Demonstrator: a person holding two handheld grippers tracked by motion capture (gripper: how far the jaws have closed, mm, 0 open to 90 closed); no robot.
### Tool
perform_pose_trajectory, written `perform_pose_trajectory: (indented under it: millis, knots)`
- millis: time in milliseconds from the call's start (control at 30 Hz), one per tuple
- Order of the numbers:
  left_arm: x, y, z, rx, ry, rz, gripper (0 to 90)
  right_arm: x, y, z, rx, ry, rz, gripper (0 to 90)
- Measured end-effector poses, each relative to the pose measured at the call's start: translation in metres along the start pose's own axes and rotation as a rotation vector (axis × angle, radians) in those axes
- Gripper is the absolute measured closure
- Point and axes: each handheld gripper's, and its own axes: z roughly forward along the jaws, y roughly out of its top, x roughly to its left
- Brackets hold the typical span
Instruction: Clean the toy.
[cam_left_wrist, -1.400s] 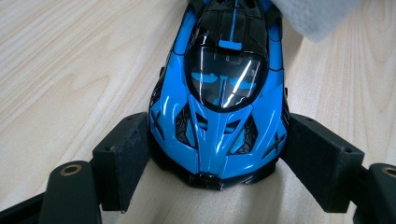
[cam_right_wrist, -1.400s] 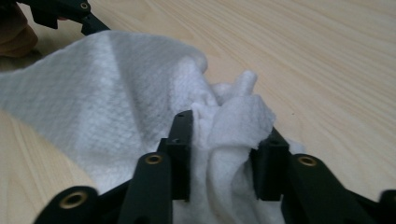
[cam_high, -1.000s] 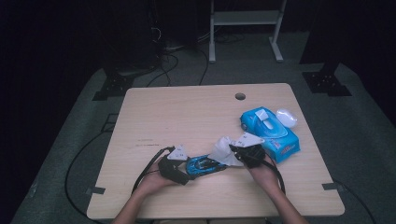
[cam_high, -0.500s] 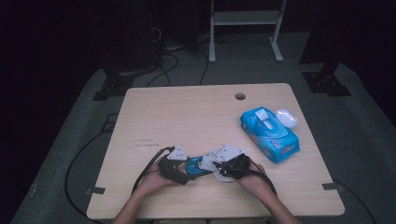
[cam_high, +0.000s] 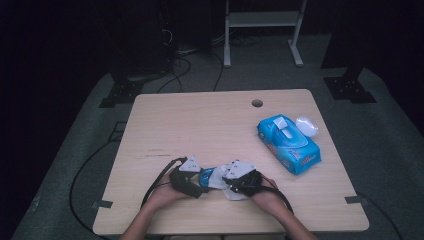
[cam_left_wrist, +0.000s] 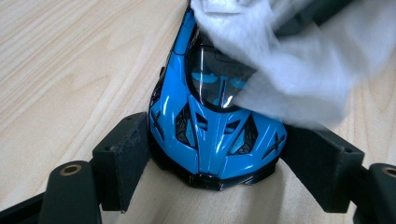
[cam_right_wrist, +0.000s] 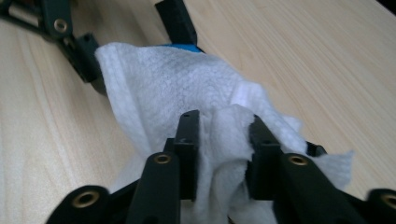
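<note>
- The left gripper (cam_left_wrist: 212, 154) clamps a blue toy car (cam_left_wrist: 212, 116) across its width; each black pad presses a flank at one end of the body, and the car sits on the table (cam_left_wrist: 60, 70).
- The car is glossy bright blue with black vents, a dark tinted canopy that catches a streak of light, small pale crossed marks near both corners of the gripped end, and a black lower edge.
- A white wipe (cam_left_wrist: 299, 65) lies over the far part of the car, touching the canopy and hiding the rest of the roof.
- In the right gripper view, the right gripper (cam_right_wrist: 219, 144) pinches a bunched fold of the wipe; its jaws stand narrow and have just been closing, with the cloth between them.
- The wipe is soft, quilted and crumpled. It spreads ahead of those jaws onto the car, where a sliver of blue shows at its far edge.
- In the high view, both grippers meet near the table's front edge, a little left of centre, with car and wipe between them.
- Farther back on the right lies a blue wipes pack (cam_high: 288, 143), its white lid open, with a small white oval thing (cam_high: 306, 126) just beside it.
- A round hole (cam_high: 257, 103) sits near the far edge.
</note>
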Motion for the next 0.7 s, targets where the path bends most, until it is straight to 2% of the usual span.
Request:
perform_pose_trajectory:
  millis: [33, 100, 233, 300, 333, 367, 400, 533, 633, 667, 700]
  knots:
    - [0.000, 0.000, 0.000, 0.000, 0.001, 0.002, 23.8, -0.005, -0.001, -0.001, -0.008, 0.019, 0.037, 76.7]
    - [0.001, 0.000, 0.000, 0.004, 0.001, 0.006, 23.9, -0.015, -0.004, -0.003, -0.007, 0.053, 0.107, 78.9]
    - [0.000, 0.000, 0.000, 0.002, 0.002, 0.005, 23.9, -0.034, -0.014, -0.007, 0.015, 0.034, 0.177, 80.8]
    - [0.000, 0.000, 0.001, 0.003, 0.004, 0.007, 23.8, -0.039, -0.018, -0.009, 0.006, 0.047, 0.220, 81.2]
    - [0.000, 0.000, 0.001, 0.002, 0.003, 0.007, 23.8, -0.037, -0.017, -0.009, 0.011, 0.044, 0.220, 81.4]
    - [0.000, 0.000, 0.001, 0.004, 0.002, 0.010, 23.8, -0.030, -0.013, -0.006, -0.005, 0.057, 0.195, 81.7]
    - [0.000, 0.000, 0.001, 0.001, 0.002, 0.007, 23.8, -0.030, -0.013, -0.006, -0.005, 0.057, 0.195, 81.7]
    - [0.000, 0.000, 0.000, 0.005, 0.003, 0.009, 23.9, -0.018, -0.004, -0.001, -0.043, 0.126, 0.179, 81.7]
    - [0.000, 0.000, 0.000, 0.003, 0.004, 0.006, 23.8, -0.020, -0.005, -0.001, -0.038, 0.127, 0.184, 82.0]
    - [0.000, 0.000, 0.000, 0.001, 0.002, 0.006, 23.9, -0.027, -0.009, -0.003, -0.020, 0.095, 0.198, 82.0]
    - [0.000, 0.000, 0.000, 0.001, 0.001, 0.006, 23.9, -0.030, -0.011, -0.004, -0.017, 0.091, 0.206, 82.0]
